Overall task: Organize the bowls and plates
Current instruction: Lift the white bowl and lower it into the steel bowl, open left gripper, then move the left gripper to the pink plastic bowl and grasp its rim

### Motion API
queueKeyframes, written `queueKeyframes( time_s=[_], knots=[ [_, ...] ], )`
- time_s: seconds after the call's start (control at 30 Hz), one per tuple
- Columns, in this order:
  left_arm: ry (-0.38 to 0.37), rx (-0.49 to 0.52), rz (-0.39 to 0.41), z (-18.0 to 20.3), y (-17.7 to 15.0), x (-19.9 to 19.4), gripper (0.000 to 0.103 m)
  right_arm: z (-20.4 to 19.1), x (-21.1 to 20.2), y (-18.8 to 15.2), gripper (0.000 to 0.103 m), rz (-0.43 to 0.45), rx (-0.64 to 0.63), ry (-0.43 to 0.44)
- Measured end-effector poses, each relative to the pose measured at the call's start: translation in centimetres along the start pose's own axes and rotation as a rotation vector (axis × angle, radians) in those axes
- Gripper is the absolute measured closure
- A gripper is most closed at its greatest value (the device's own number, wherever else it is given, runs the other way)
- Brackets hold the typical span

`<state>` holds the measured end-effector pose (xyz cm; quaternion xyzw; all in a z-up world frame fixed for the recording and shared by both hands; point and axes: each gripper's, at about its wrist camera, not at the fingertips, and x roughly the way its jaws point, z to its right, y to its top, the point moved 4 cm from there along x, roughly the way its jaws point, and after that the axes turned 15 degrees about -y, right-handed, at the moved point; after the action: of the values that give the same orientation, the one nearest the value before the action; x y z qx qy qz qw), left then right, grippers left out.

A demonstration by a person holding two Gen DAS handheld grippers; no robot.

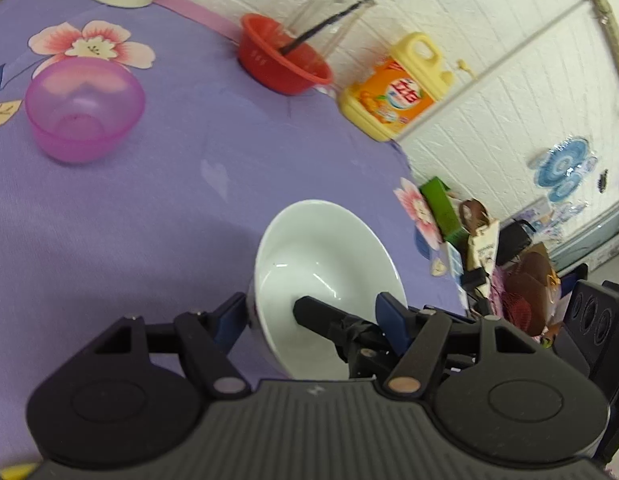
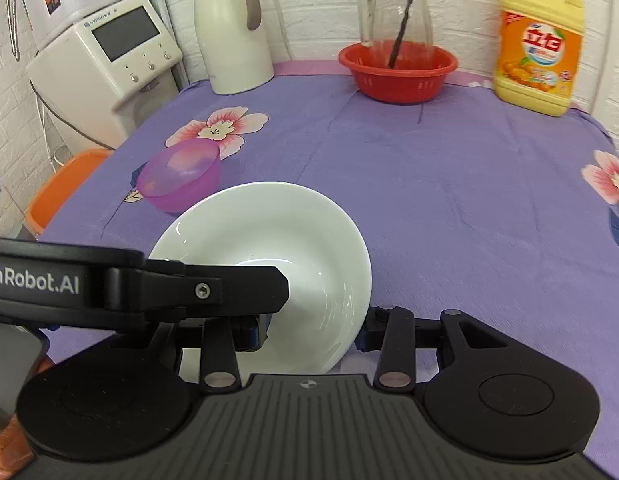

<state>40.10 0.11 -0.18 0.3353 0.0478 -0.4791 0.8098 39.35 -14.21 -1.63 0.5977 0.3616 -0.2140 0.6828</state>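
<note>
The white bowl [image 2: 269,240] looks like glazed ceramic, smooth and glossy, with bright highlights on its inner curve. Far left of it, the purple bowl [image 2: 181,180] is translucent plastic with a soft sheen. The table's purple cloth [image 2: 429,200] is matt woven fabric, lightly creased, printed with flowers. At the far edge, the red basket [image 2: 397,72] is slotted opaque plastic, the jug [image 2: 393,4] behind it clear glass, the yellow detergent bottle [image 2: 537,48] plastic with a glossy paper label. The grippers' bodies are matt black plastic, ribbed, with small metal pins.

Bright even light, fisheye-bent, slightly blurred
</note>
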Motion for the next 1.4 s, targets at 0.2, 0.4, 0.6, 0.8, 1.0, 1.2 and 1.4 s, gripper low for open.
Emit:
queueKeyframes(
  time_s=[0.2,0.4,0.6,0.8,1.0,1.2,1.4],
  knots=[
    [-0.054,0.043,-0.018,4.3,-5.1,-1.5,0.034,1.8,-5.7,-3.7,0.032,0.028,0.018,-0.043],
    [-0.077,0.071,-0.085,6.7,-10.6,-1.3,0.034,3.1,-9.2,-8.5,0.030,0.004,0.032,-0.080],
    [-0.067,0.105,-0.145,7.5,-14.6,-0.8,0.034,3.3,-11.6,-12.8,0.027,0.001,0.019,-0.114],
    [-0.018,0.134,-0.166,7.0,-15.5,0.0,0.034,4.0,-10.9,-14.6,0.026,-0.025,0.058,-0.078],
    [-0.024,0.147,-0.173,6.8,-14.8,-0.4,0.022,5.3,-11.4,-15.4,0.027,-0.010,0.113,-0.064],
    [-0.043,0.188,-0.148,8.1,-13.8,-1.4,0.009,6.1,-11.9,-15.4,0.023,0.015,0.133,-0.067],
    [-0.078,0.209,-0.106,8.9,-12.6,-3.2,0.006,6.2,-11.5,-15.0,0.018,0.030,0.153,-0.067]
  ],
)
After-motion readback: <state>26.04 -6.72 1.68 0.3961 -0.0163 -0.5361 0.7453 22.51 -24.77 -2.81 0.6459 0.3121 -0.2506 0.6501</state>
